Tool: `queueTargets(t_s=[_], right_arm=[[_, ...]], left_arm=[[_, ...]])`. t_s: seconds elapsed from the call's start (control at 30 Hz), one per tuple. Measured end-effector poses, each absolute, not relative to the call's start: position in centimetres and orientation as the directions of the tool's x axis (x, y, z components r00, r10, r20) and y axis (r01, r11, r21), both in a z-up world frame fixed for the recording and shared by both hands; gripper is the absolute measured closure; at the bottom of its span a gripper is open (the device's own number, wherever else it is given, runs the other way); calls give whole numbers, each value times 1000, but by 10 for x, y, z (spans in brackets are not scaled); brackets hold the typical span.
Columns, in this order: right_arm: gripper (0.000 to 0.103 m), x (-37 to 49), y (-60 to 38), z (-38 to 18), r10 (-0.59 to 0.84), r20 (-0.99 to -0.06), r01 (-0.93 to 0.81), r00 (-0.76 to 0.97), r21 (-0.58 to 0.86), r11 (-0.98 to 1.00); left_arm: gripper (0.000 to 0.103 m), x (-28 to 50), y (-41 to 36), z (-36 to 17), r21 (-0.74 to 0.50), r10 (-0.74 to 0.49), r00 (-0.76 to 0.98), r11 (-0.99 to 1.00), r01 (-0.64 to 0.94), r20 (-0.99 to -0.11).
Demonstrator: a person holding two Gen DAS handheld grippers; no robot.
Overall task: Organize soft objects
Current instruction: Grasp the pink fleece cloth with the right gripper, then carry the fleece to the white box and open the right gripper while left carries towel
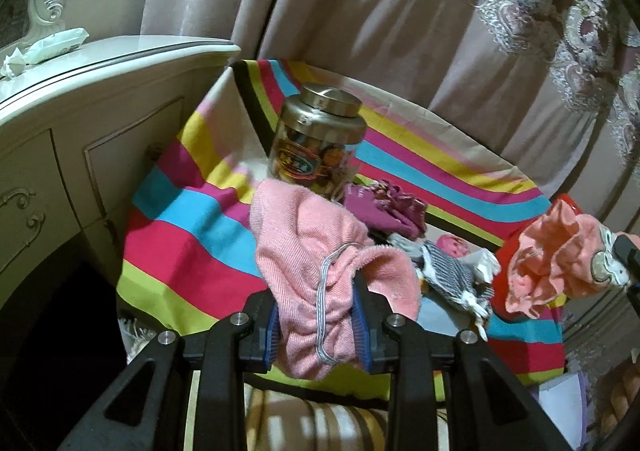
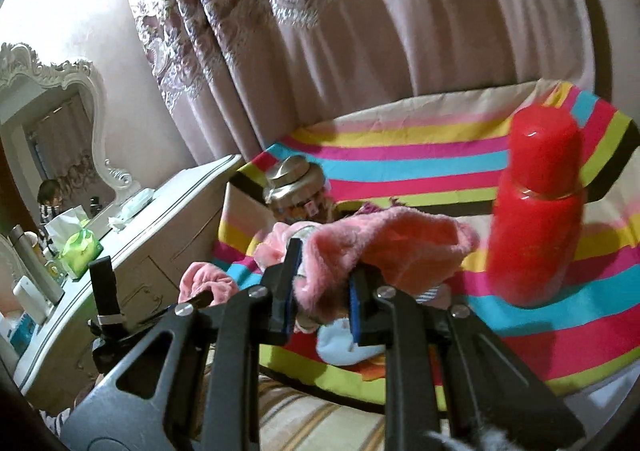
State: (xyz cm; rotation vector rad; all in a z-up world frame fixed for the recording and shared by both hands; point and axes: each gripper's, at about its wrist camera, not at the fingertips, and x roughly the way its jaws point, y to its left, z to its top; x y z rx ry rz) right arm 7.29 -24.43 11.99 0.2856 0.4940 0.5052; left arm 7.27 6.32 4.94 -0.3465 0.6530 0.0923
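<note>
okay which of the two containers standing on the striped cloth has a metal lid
The clear jar with the colourful label, at the back near the white dresser. Its lid is shiny metal; the other, the bottle, is red all over, cap included.

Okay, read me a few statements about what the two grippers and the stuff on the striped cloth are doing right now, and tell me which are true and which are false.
1. The left gripper is shut on a pink towel. True.
2. The right gripper holds nothing. False: it is shut on a fluffy pink cloth.
3. A red bottle stands upright on the striped cloth. True.
4. The jar has a red lid. False: its lid is metal-coloured.
5. A grey striped sock lies on the table near the towel. True.
</note>
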Motion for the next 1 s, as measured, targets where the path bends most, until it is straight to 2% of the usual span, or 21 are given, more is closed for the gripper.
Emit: queueTargets(t_s=[0.27,0.43,0.7,1.0], right_arm=[[80,41,-311,93,380,-465,-216,800,367,905],[80,17,-365,69,261,-541,-61,799,359,931],[80,-17,-420,51,68,-625,126,778,260,957],[80,-46,-478,30,-74,-681,304,729,225,925]], left_arm=[[72,65,17,56,-314,-135,780,946,-82,-611],[72,64,-43,59,-328,-267,736,942,65,-623],[72,51,-161,58,-353,-476,585,880,319,-657],[72,23,-262,54,-360,-588,426,786,503,-687]])
